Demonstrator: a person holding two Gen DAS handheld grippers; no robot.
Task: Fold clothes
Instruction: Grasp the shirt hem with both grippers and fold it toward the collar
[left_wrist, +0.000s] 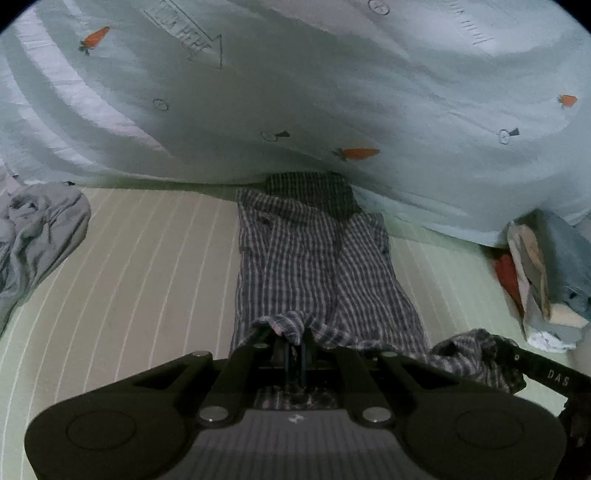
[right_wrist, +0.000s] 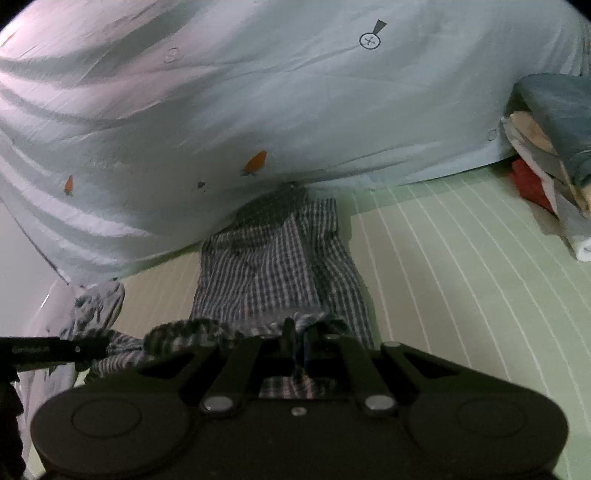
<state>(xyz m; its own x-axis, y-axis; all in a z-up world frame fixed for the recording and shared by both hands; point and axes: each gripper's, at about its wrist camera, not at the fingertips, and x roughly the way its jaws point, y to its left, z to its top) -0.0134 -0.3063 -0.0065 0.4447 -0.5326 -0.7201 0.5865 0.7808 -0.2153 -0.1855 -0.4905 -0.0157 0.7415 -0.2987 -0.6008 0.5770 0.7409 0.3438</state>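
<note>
A dark checked shirt (left_wrist: 310, 266) lies lengthwise on the green striped bed sheet (left_wrist: 147, 280), its far end tucked against a pale duvet. My left gripper (left_wrist: 294, 345) is shut on the shirt's near hem, which bunches over the fingertips. In the right wrist view the same checked shirt (right_wrist: 266, 266) stretches away, and my right gripper (right_wrist: 298, 334) is shut on another part of that near hem. Each gripper shows at the edge of the other's view, the right gripper (left_wrist: 517, 354) gripping hem to the right, the left gripper (right_wrist: 88, 349) to the left.
A pale blue duvet (left_wrist: 332, 81) with carrot prints rises behind the shirt. A crumpled grey garment (left_wrist: 40, 229) lies at the left. At the right stands a stack of folded clothes (left_wrist: 546, 273), with blue, beige, red and white pieces. Bare striped sheet (right_wrist: 461, 277) lies right of the shirt.
</note>
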